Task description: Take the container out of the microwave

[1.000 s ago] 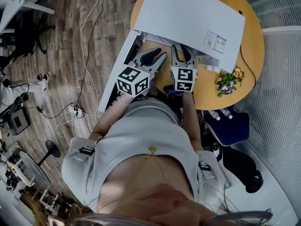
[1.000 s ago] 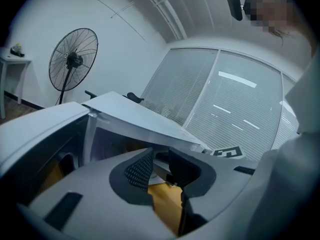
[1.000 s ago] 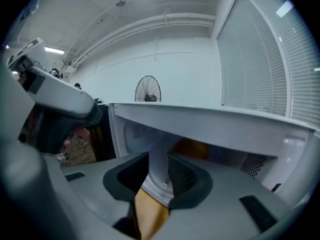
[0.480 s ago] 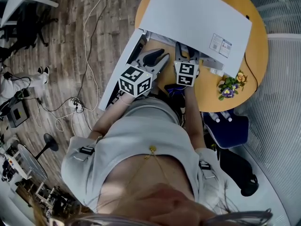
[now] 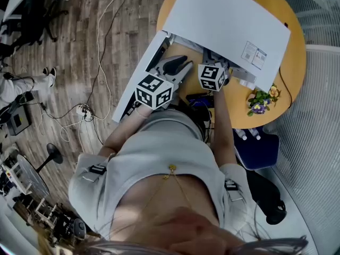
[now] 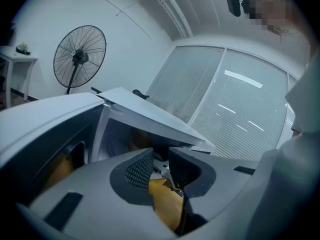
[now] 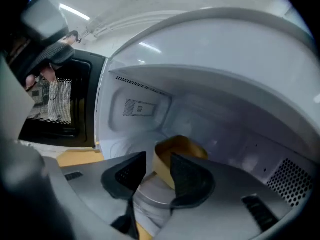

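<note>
A white microwave (image 5: 228,20) stands on the round orange table (image 5: 279,78) with its door (image 5: 139,78) swung open to the left. In the right gripper view a round tan container (image 7: 186,146) sits on the glass turntable (image 7: 150,194) inside the cavity. My right gripper (image 7: 159,173) reaches into the opening; its jaws are opening, and the container's near wall stands between the pads, which do not press on it. In the head view the right gripper (image 5: 214,64) disappears under the microwave's top. My left gripper (image 5: 179,67) hovers beside the door with a narrow gap and nothing in it; the left gripper (image 6: 161,166) looks over the table.
A small bunch of flowers (image 5: 260,97) lies at the table's right edge. A blue chair (image 5: 255,142) stands below the table. Cables (image 5: 79,110) run over the wooden floor at the left. A standing fan (image 6: 79,54) shows in the left gripper view.
My right gripper has rolled and pushed deeper into the microwave's opening. The left gripper has stayed beside the door.
</note>
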